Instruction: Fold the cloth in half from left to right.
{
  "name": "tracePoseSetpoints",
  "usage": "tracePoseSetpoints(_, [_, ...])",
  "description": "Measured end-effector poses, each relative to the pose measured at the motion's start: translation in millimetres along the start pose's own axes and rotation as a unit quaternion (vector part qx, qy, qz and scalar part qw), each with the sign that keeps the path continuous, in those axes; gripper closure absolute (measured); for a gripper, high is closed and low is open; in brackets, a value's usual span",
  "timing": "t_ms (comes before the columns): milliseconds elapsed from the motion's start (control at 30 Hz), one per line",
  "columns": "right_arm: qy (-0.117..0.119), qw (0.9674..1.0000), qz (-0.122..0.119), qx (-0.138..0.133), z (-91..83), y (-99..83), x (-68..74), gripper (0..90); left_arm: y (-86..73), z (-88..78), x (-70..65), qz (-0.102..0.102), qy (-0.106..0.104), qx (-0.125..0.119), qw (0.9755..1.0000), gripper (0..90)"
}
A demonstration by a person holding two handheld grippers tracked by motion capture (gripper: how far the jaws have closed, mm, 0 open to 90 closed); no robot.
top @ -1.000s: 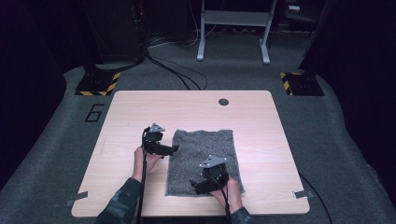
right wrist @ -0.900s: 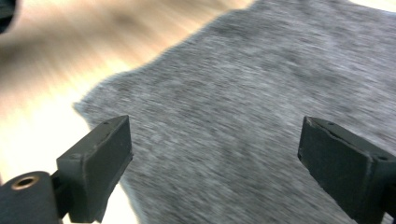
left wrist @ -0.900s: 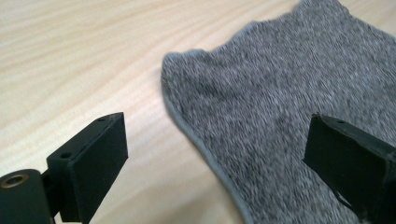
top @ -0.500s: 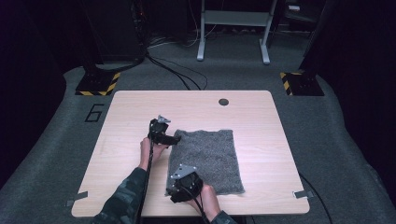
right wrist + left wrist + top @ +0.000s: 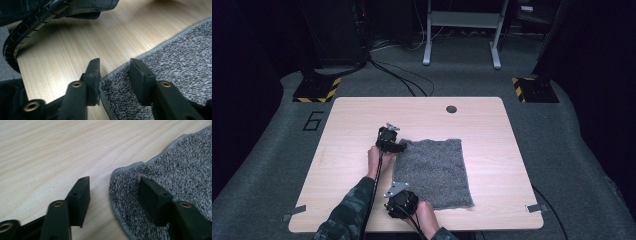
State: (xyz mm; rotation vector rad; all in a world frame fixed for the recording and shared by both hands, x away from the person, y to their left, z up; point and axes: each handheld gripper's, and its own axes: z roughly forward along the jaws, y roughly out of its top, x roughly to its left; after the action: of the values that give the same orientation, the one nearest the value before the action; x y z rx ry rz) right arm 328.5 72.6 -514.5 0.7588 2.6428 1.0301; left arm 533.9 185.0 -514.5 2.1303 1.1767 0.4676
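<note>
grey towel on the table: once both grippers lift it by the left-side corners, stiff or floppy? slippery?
Probably floppy: the towel lies flat, and its corner already humps up between the left gripper jaws, which have just been closing. Likely light, so it should hang and drape. Slip seems unlikely: the looped pile and stitched hem give the right gripper, also just closing, purchase.

A recording lab or test studio: a pale wooden table [image 5: 362,120] stands on grey carpet [image 5: 562,150] marked with the number 6 [image 5: 313,120], amid dark surroundings, hazard-striped stand bases [image 5: 317,90], trailing floor cables [image 5: 397,75] and a metal frame [image 5: 462,30].
</note>
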Motion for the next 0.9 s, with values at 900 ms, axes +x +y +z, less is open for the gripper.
tracePoseSetpoints(900, [0.001,0.9988,0.025,-0.041,-0.6,-13.8,-6.6,86.6,-4.6,-1.9,-15.1,0.009,-0.012,-0.016,0.9998,85.5])
